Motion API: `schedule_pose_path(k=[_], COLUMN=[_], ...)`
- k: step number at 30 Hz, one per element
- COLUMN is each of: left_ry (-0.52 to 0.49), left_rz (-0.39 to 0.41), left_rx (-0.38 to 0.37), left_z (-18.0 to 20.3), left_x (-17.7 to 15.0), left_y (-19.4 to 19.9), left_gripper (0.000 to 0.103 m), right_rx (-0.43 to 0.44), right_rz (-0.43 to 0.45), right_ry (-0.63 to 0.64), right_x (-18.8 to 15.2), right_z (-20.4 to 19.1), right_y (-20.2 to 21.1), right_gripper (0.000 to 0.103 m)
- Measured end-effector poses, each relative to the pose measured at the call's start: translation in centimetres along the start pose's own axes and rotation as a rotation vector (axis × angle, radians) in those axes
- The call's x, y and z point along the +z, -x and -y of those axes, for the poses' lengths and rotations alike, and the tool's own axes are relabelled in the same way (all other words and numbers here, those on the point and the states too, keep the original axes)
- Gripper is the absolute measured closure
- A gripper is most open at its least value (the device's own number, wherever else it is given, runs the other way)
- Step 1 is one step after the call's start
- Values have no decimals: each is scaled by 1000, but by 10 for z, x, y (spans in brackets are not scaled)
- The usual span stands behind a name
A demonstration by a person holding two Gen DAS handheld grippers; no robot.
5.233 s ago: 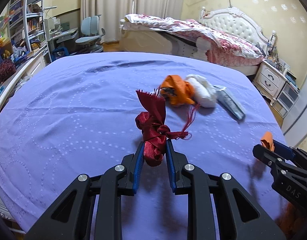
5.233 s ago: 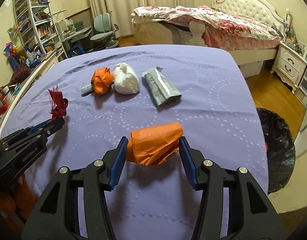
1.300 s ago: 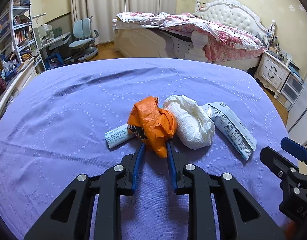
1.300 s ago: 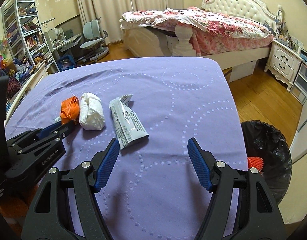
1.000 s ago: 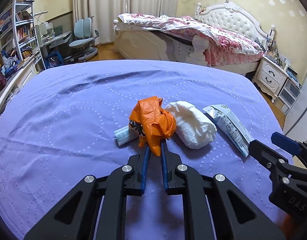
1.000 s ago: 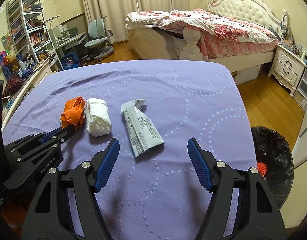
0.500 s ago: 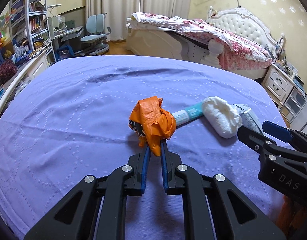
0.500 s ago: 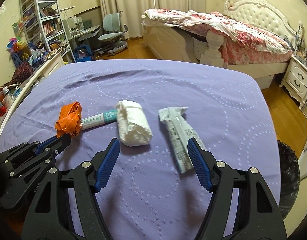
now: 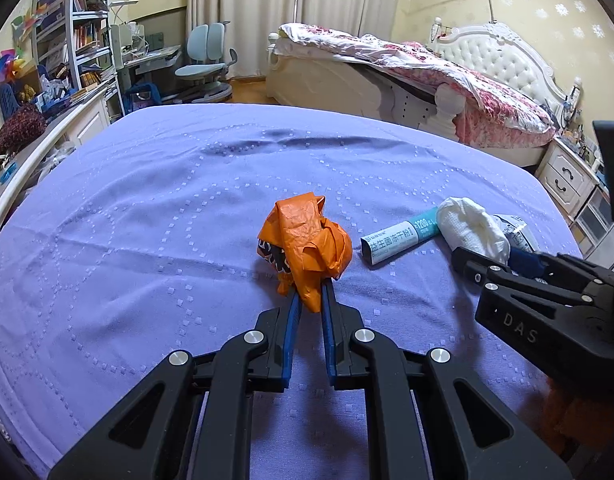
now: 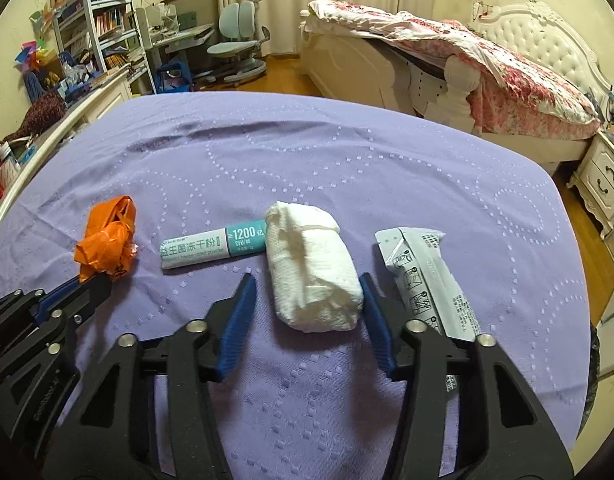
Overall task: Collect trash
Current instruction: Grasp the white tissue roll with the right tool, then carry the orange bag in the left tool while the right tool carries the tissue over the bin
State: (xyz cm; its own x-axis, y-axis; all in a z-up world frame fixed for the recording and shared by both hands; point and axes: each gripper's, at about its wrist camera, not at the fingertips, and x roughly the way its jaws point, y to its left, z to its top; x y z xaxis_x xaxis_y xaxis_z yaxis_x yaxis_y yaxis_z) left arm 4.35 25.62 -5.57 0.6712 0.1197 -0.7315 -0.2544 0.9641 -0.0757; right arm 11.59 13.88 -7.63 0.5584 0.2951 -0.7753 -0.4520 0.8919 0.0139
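The right claw (image 10: pixel 307 300) straddles the white paper wad (image 10: pixel 313 270), whose long axis runs straight away from it, in line with the fingers. Its jaws are closing: the right pad already meets the wad's flank, the left pad stands just clear. Just right of that claw lies the grey printed packet (image 10: pixel 427 280), near enough that the right finger could catch it. To its left, the teal-banded sachet (image 10: pixel 213 246) butts against the wad's far end. Farther left, the left claw (image 9: pixel 310 300) is pinched tight on the crumpled orange bag (image 9: pixel 305 248), above the purple worktop (image 9: pixel 147 220).
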Motion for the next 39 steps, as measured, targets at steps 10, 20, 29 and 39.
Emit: schedule_pose_path(k=[10, 20, 29, 39], left_ry=[1, -17, -68, -157], left_rz=[4, 12, 31, 60], left_rx=[-7, -24, -63, -129], left_z=[0, 15, 48, 104], left_x=[-2, -13, -25, -33], left_y=[4, 20, 39, 55], left_gripper=[90, 90, 90, 90], right_rx=[11, 28, -1, -92], right_rz=[37, 77, 106, 145], right_ry=[-10, -26, -78, -180], right_x=[-7, -22, -51, -94], right_z=[1, 10, 33, 83], right_y=[10, 42, 76, 114], right_gripper=[69, 69, 69, 69])
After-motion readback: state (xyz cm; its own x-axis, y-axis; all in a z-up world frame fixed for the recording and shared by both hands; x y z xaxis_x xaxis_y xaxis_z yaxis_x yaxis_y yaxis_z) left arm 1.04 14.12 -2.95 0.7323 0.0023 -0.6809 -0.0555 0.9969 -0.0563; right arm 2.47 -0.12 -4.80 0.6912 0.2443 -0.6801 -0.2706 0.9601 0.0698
